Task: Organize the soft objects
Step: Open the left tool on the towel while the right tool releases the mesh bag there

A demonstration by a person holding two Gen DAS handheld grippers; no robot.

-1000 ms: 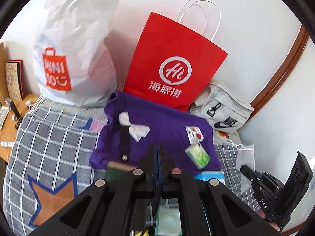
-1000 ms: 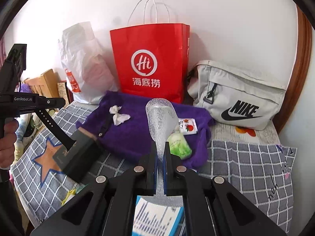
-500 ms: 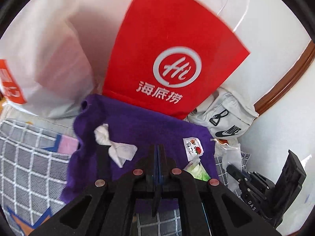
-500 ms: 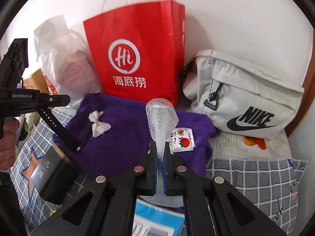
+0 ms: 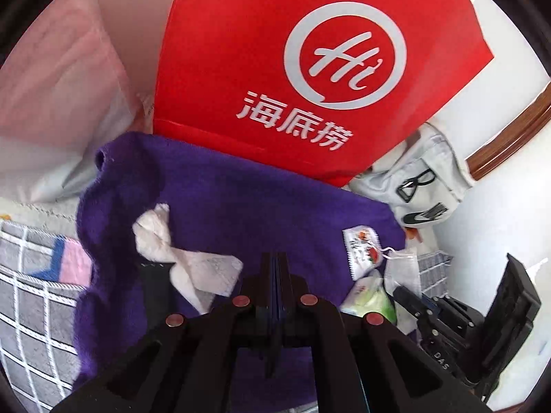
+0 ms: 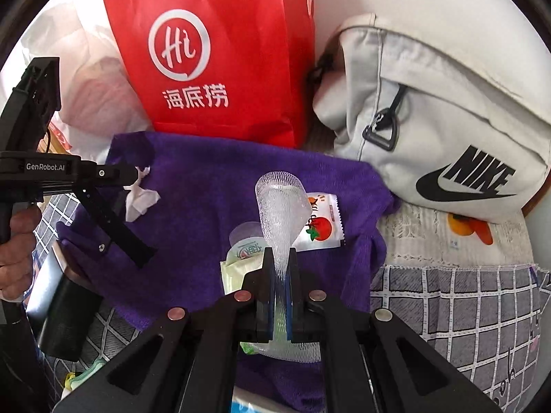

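Observation:
A purple cloth (image 5: 241,199) (image 6: 213,179) lies spread on the bed. On it rest a crumpled white tissue (image 5: 186,258) (image 6: 141,199), a tomato-print sachet (image 5: 361,251) (image 6: 320,223) and a green wet-wipe pack (image 5: 370,299) (image 6: 241,258). My left gripper (image 5: 273,261) (image 6: 144,258) hovers low over the cloth just right of the tissue, shut, with nothing seen between its fingers. My right gripper (image 6: 280,258) (image 5: 401,290) is shut on a white foam net (image 6: 280,206), which stands up from its fingers above the wipe pack and sachet.
A red paper bag (image 5: 275,69) (image 6: 224,51) stands behind the cloth, a white plastic bag (image 5: 51,86) to its left, a grey Nike bag (image 6: 430,120) to its right. Grey checked bedding (image 6: 447,303) surrounds the cloth. A dark box (image 6: 65,313) lies below the person's hand (image 6: 13,241).
Both grippers have moved forward and down toward the purple cloth; the red bag and cloth now fill more of each view. The foam net stays in the right gripper.

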